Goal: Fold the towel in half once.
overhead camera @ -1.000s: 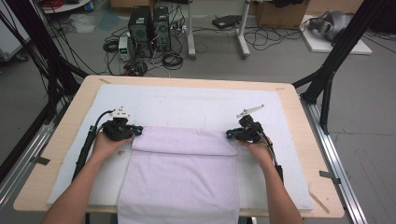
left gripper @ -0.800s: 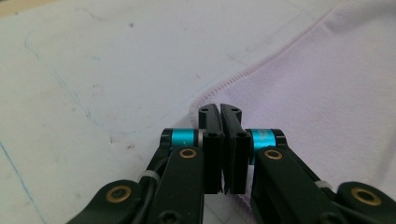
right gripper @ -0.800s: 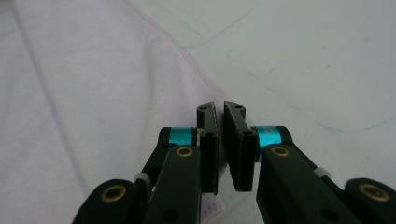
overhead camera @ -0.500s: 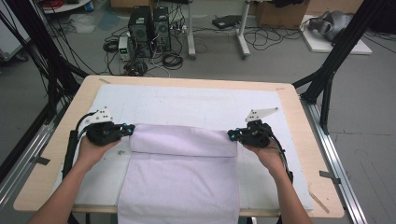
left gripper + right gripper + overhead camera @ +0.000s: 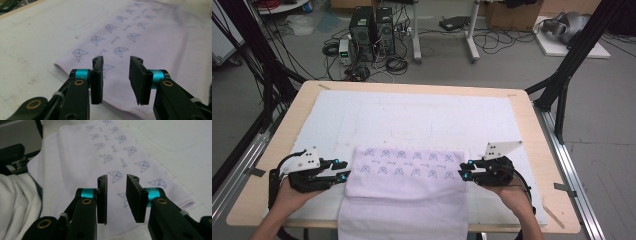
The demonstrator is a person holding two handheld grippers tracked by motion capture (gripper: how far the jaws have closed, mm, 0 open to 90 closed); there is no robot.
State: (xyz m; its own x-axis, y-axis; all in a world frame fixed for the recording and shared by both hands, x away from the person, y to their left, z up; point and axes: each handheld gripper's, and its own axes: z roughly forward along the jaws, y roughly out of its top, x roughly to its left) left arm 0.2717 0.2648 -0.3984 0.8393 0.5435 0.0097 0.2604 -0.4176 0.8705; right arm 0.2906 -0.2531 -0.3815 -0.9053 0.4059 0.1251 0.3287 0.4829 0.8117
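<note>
While both claws stand clear of the cloth, plan the next fold before you reach in.
Towel: the lilac towel [image 5: 404,172] lies folded at 6 o'clock on the desk [image 5: 272,150], its near part hanging over the edge.
Left claw: the left claw [image 5: 343,170], at the towel's 9 o'clock end, has just been opening; nothing sits between its jaws.
Right claw: the right claw [image 5: 463,170], at 3 o'clock, likewise has just been opening and holds nothing.
Pose: both forearms come in low, claws level, pointing inward.
Advice: pinch matching corners, lift evenly.
</note>
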